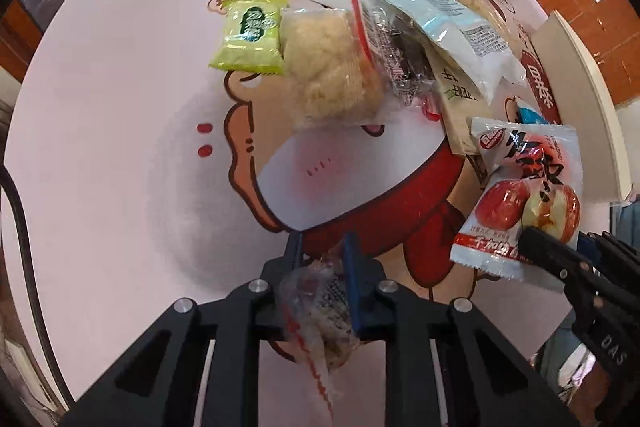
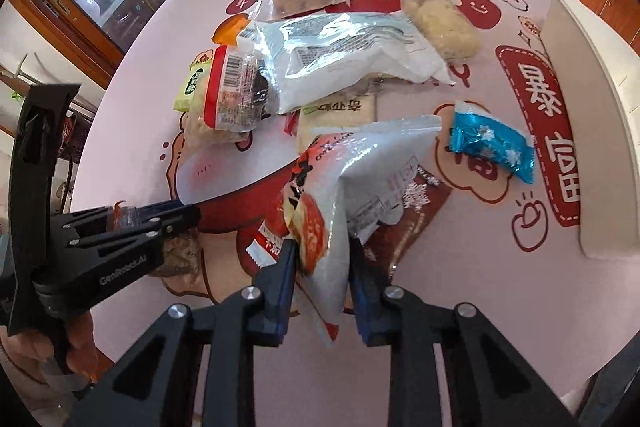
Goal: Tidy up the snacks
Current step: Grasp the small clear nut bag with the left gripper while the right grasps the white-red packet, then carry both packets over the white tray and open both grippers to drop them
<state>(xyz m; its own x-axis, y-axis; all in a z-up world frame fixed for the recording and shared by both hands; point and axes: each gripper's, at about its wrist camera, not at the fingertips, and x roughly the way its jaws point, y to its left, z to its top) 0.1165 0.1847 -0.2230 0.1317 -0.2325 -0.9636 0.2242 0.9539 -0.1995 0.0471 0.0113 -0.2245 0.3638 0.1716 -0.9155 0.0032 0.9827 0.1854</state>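
left gripper [image 1: 320,255] pinches clear snack bag [image 1: 316,311] | right gripper [image 2: 322,259] pinches apple-print packet [image 2: 340,187] | we lift both clear of the worktop [image 1: 120,107], keeping grips firm

Both wrist cams look steeply down, close over tabletop [image 1: 100,107]; both see the snack pile [image 2: 344,63].

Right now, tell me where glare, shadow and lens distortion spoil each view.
Left wrist view: fisheye bends the pink cartoon-printed tablecloth edge; soft shadow pools ahead of the left claw; the crinkled clear snack packet is blurred. Right wrist view: glare whitens the large white plastic bag; dark corners vignette.
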